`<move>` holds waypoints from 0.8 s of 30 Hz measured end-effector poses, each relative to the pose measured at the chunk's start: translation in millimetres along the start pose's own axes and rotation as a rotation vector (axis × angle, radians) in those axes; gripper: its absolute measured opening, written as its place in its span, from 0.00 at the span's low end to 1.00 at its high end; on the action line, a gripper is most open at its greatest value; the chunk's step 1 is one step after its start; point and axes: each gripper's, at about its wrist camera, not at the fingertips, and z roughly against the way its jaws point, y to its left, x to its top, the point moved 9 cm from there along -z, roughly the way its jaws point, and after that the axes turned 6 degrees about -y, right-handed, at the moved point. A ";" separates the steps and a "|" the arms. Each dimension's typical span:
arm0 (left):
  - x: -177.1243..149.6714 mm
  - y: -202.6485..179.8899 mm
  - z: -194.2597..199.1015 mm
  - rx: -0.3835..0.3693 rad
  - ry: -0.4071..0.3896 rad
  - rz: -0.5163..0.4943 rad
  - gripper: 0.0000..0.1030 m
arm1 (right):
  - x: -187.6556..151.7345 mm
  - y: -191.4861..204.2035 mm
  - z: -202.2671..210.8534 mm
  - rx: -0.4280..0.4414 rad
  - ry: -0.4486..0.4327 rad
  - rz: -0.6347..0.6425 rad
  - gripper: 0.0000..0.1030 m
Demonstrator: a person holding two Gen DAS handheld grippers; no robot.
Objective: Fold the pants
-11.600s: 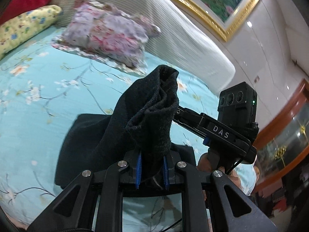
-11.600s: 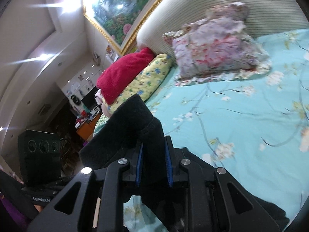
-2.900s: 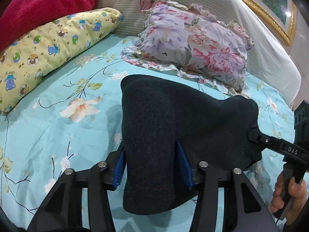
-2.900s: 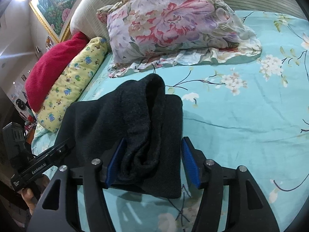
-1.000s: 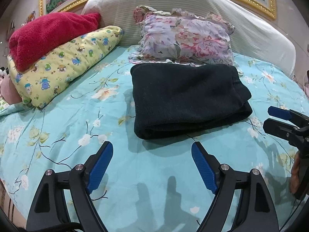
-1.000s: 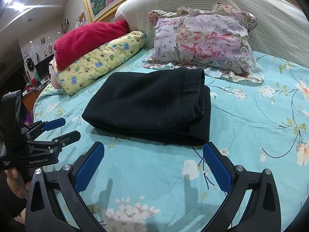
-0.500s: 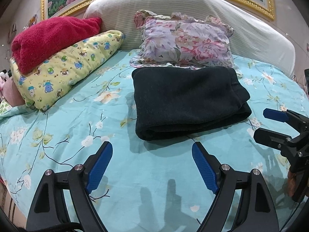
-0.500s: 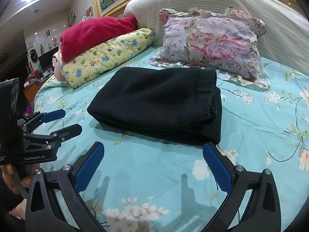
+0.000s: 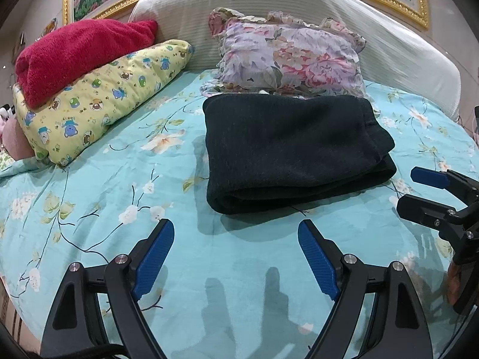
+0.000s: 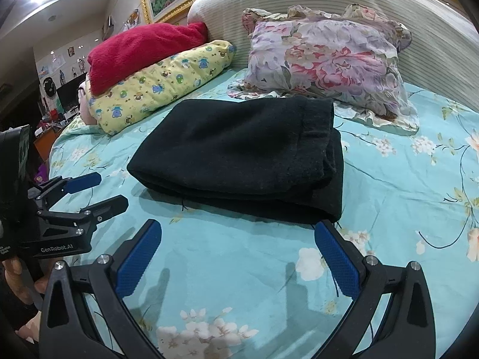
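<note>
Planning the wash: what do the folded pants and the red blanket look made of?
Pants: seemingly thick knit or fleece, matte black, with a fuzzy nap and soft rounded folds. Red blanket: plush, towel-like pile, judging by its nubby surface. Exact fibres cannot be told.

Bare sheet (image 9: 239, 269) fronts pants (image 9: 287, 149); pillows (image 9: 287, 56) behind.

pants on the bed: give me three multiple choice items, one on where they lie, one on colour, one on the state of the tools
1. Where do the pants lie?
A. on the red blanket
B. on the bedsheet, in front of the floral pillow
C. on the floor

2. What colour are they?
A. black
B. white
C. yellow

3. What state are the left tool and right tool in?
A. both clamp the pants
B. one holds a pillow
C. both open, empty

Answers: 1 B, the pillow sits just behind them; 2 A, dark fabric throughout; 3 C, blue pads spread with only sheet between.
</note>
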 end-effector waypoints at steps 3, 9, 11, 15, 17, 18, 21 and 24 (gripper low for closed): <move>-0.3 -0.6 -1.7 0.000 0.004 -0.002 0.83 | -0.7 -2.0 -1.6 -0.002 0.002 -0.006 0.99; -1.0 -0.7 -6.2 0.003 0.013 -0.002 0.83 | -1.3 -3.3 -5.6 0.001 0.008 -0.008 0.99; -1.2 -0.8 -7.4 0.005 0.016 -0.004 0.83 | -1.0 -3.2 -6.6 -0.001 0.008 -0.004 0.99; -1.5 -1.2 -8.9 0.007 0.019 -0.006 0.83 | -0.8 -3.3 -8.3 0.003 0.010 -0.004 0.99; -0.9 -1.3 -9.6 0.007 0.020 -0.005 0.83 | -0.5 -3.9 -9.3 0.002 0.010 -0.006 0.99; -0.7 -1.2 -10.0 0.008 0.019 -0.006 0.83 | -0.2 -4.0 -9.9 0.004 0.011 -0.006 0.99; 0.1 -1.2 -11.2 0.008 0.019 -0.007 0.83 | 0.7 -4.5 -10.4 0.003 0.009 -0.005 0.99; 2.1 -1.3 -12.6 0.010 0.016 -0.011 0.83 | 1.8 -4.3 -10.6 0.003 0.006 -0.005 0.99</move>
